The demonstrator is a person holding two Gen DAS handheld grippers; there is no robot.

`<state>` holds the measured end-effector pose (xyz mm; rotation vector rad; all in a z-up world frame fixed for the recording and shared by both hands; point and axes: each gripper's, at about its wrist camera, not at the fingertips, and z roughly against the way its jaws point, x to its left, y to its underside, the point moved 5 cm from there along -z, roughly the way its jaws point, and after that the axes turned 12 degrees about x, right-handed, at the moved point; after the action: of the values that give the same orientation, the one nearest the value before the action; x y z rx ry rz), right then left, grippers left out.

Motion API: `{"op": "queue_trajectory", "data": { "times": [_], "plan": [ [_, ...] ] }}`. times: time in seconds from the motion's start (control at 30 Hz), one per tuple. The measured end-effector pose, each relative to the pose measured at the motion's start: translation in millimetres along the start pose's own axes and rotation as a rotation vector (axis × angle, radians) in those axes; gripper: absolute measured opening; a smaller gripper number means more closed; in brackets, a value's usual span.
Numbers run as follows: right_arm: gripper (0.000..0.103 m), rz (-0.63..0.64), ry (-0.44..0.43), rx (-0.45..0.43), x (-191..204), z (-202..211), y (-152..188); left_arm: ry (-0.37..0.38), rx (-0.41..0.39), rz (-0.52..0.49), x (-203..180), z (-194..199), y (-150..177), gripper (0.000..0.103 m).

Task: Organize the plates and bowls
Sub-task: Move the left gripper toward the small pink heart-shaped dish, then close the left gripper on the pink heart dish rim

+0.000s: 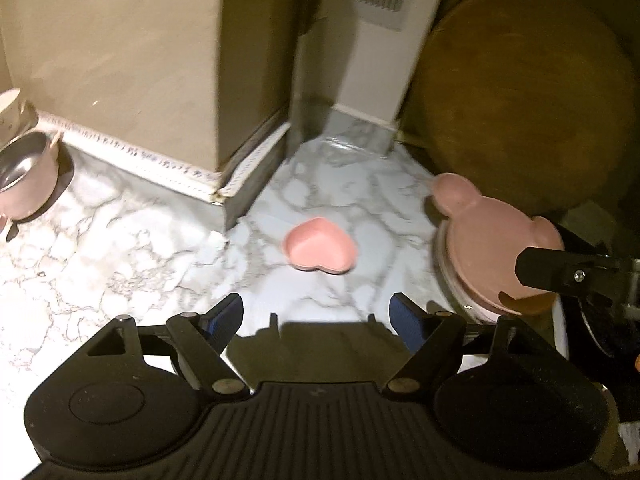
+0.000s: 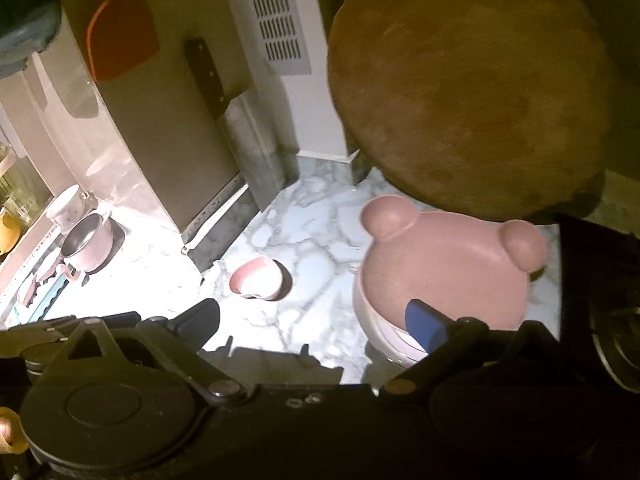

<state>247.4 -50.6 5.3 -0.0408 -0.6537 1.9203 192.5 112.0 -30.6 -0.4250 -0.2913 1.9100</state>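
A small pink heart-shaped bowl (image 1: pixel 320 250) (image 2: pixel 260 278) sits alone on the marble counter (image 1: pixel 120 248). To its right, a pink bear-eared plate (image 1: pixel 496 248) (image 2: pixel 444 272) lies on top of a short stack of pale plates (image 2: pixel 376 320). My left gripper (image 1: pixel 318 312) hovers just short of the heart bowl, open, with nothing between its blue pads. My right gripper (image 2: pixel 312 316) is open too. Its right fingertip (image 2: pixel 422 320) overlaps the bear plate's near rim in the right wrist view, and I cannot tell whether it touches. In the left wrist view a black part of the right gripper (image 1: pixel 560 272) sits over that plate's right edge.
A large round wooden board (image 1: pixel 520 96) (image 2: pixel 468 92) leans against the wall behind the plate stack. A pink pot (image 1: pixel 24 176) (image 2: pixel 86 246) stands at the far left by a white cup (image 2: pixel 66 204). A cleaver (image 2: pixel 236 112) and an orange board (image 2: pixel 120 40) hang on the wall.
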Motion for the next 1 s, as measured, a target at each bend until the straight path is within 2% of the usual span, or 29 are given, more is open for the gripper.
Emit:
{"op": "queue_trajectory", "data": {
  "times": [0.33, 0.5, 0.87, 1.0],
  "plan": [
    [0.099, -0.048, -0.02, 0.117, 15, -82, -26, -0.028, 0.053, 0.102, 39, -51, -25, 0.08],
    [0.098, -0.063, -0.004, 0.161, 15, -116, -32, -0.049, 0.068, 0.135, 52, -76, -35, 0.08],
    [0.09, -0.09, 0.031, 0.207, 19, -169, -47, -0.065, 0.096, 0.165, 59, -117, -49, 0.08],
    [0.082, -0.103, 0.037, 0.223, 17, -184, -50, -0.058, 0.092, 0.157, 56, -122, -52, 0.08]
  ]
}}
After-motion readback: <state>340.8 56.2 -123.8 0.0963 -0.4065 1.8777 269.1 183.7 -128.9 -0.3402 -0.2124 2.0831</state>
